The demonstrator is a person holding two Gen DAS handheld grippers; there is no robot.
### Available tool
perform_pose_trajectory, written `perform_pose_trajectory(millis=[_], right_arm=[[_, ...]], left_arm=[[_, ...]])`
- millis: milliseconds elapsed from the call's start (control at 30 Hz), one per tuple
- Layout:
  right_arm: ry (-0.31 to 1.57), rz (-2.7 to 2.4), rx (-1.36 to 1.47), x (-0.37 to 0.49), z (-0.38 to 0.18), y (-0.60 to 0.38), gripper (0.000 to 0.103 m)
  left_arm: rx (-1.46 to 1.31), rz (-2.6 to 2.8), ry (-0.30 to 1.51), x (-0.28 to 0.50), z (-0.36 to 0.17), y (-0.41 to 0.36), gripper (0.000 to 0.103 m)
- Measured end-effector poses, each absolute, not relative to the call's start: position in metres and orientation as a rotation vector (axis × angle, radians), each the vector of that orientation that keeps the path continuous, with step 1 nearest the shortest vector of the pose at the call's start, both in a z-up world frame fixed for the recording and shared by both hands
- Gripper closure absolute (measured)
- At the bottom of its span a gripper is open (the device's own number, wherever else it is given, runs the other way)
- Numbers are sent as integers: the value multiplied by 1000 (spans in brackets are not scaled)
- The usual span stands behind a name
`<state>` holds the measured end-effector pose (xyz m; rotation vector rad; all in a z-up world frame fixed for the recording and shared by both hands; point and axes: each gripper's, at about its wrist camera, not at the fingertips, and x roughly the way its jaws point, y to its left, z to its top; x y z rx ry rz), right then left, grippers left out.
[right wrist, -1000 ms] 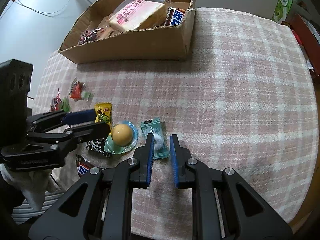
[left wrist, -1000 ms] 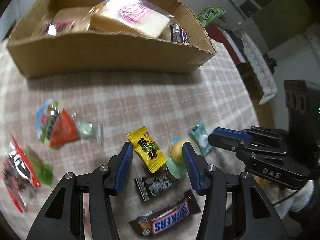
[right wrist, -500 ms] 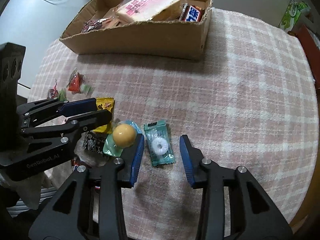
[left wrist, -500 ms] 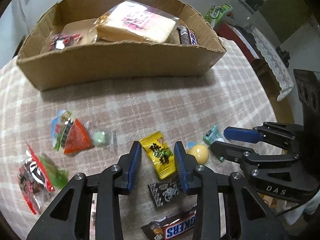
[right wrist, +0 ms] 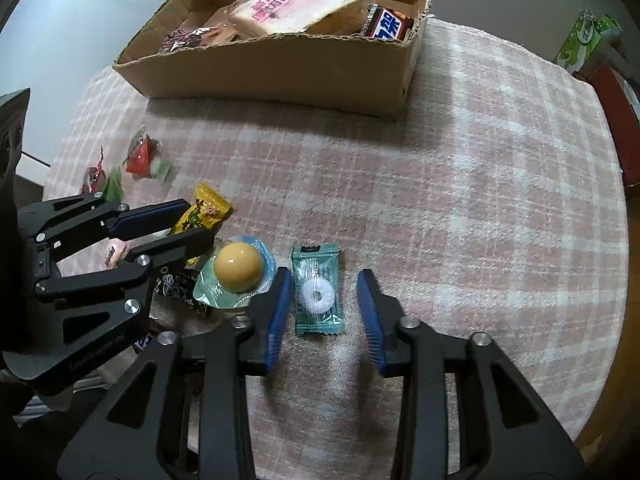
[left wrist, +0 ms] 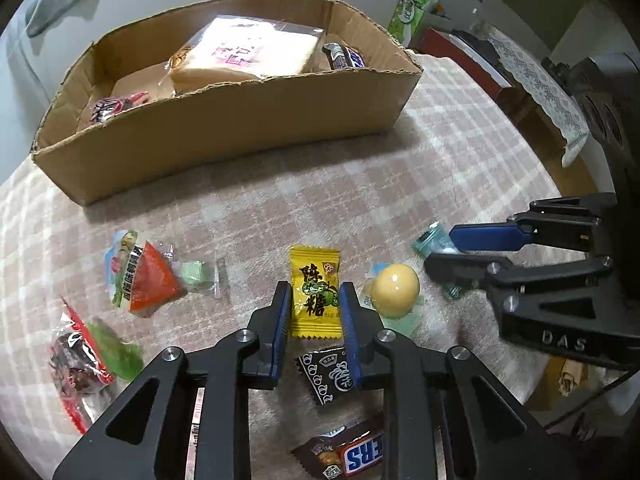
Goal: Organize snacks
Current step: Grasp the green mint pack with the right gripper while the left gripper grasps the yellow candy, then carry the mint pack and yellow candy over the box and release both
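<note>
Since a second ago the left claw (left wrist: 312, 307) has been closing and now pinches the yellow candy (left wrist: 315, 292) near the worktop's (right wrist: 480, 200) front edge. The right claw (right wrist: 325, 303), also narrowing, still stands open around the mint (right wrist: 317, 295) beside it. Farther back sits the box (left wrist: 224, 136).

We see the worktop (left wrist: 400, 184) in a pink plaid cloth below the gripper. Far ahead and to its right we see a green carton (right wrist: 582, 42), a red box (left wrist: 464, 60) and lace-edged fabric (left wrist: 540, 84).
</note>
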<state>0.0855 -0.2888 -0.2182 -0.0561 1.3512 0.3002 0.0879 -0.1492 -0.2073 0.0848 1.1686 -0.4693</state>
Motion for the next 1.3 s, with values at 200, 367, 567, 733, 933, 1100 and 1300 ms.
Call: perform_pose_trajectory(millis=[200,367,567,733,933,1100,1300], right_arm=[[1353,311,-91,87,-219,-280,83],[1336,305,-36,86,-212,-285,84],[1288,313,-9,91,-186,-290,84],[1223,314,18,110,-154,-298,84],[1152,309,57,138,-120,-307,84],[1116,311,49,166,-105,-302,84],[1106,322,25,198,-101,-291,84]], left_arm=[[28,-457,1171,83,-206,-138,81],[-35,-453,1154,83,-192,-126,81],[-75,-447,1103,88,-166,-115,81],[-98,-433,1043,105,-140,-102,81],[-112,-394,983,139,-119,-83,81],[-113,-373,965,164,-113,-73,81],[-129,-352,972,189,-116,-68,81]])
